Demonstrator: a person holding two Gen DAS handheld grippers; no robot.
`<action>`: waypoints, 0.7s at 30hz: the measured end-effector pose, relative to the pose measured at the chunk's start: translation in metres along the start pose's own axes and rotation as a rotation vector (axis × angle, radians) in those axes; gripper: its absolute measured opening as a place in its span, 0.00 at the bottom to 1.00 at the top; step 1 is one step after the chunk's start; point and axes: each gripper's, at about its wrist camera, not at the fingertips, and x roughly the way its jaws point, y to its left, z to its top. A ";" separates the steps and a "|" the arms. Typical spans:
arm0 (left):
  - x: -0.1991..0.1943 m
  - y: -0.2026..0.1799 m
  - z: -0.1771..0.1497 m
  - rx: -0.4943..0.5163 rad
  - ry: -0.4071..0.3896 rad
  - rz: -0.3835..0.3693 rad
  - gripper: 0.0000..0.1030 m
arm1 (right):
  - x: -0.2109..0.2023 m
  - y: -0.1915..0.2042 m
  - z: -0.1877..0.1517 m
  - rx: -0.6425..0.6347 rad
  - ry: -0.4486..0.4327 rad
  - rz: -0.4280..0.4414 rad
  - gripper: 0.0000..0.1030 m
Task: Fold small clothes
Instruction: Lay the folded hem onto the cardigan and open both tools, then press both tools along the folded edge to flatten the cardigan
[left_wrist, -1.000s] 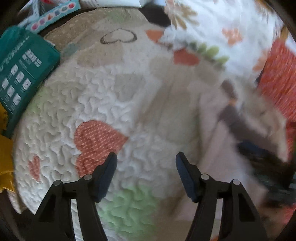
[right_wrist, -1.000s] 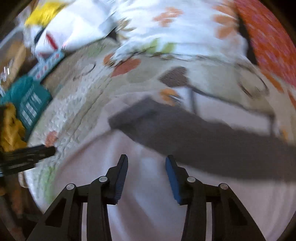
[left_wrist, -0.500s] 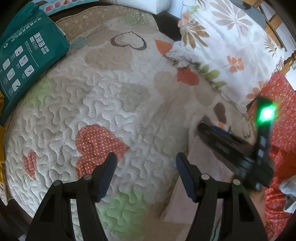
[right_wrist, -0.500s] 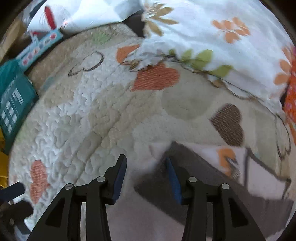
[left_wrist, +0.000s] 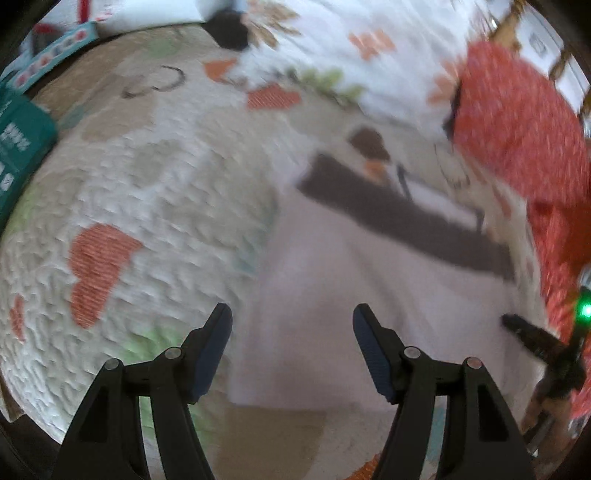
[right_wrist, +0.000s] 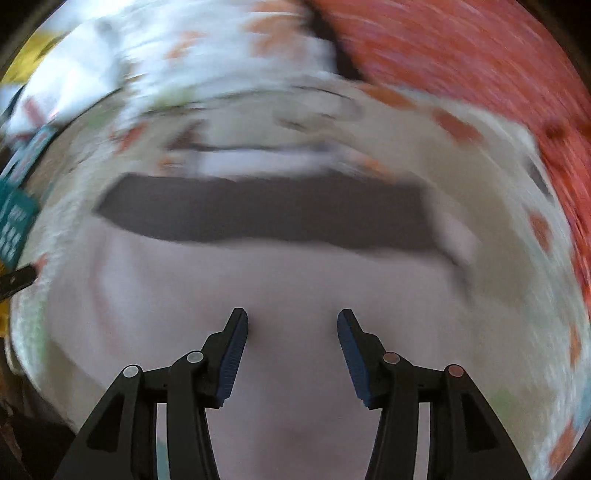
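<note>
Item, our left gripper (left_wrist: 291, 349): jaws wide, nothing between them; it had slid from bare quilt (left_wrist: 122, 173) to the left edge of the pale garment (left_wrist: 369, 295). Item, our right gripper (right_wrist: 291, 347): jaws opening, empty, now over the garment's middle rather than its far corner. The garment lay flat on the quilt, dark band (right_wrist: 258, 210) at its far end (we judged a fold just laid and released, the next grasp pending). Around it: green packet (left_wrist: 22, 147) at left, flowered pillow (left_wrist: 332, 40) beyond, red cushion (left_wrist: 517, 122) at right, close to the garment's edge, the likeliest obstruction.
</note>
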 end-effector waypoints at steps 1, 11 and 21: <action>0.010 -0.005 -0.004 0.007 0.025 0.008 0.65 | -0.001 -0.025 -0.008 0.055 -0.003 -0.021 0.53; 0.025 -0.032 -0.040 0.062 0.035 0.130 0.74 | -0.064 -0.154 -0.031 0.421 -0.181 0.016 0.67; 0.037 -0.062 -0.073 0.095 0.049 0.175 1.00 | -0.063 -0.108 -0.049 0.283 -0.144 0.059 0.67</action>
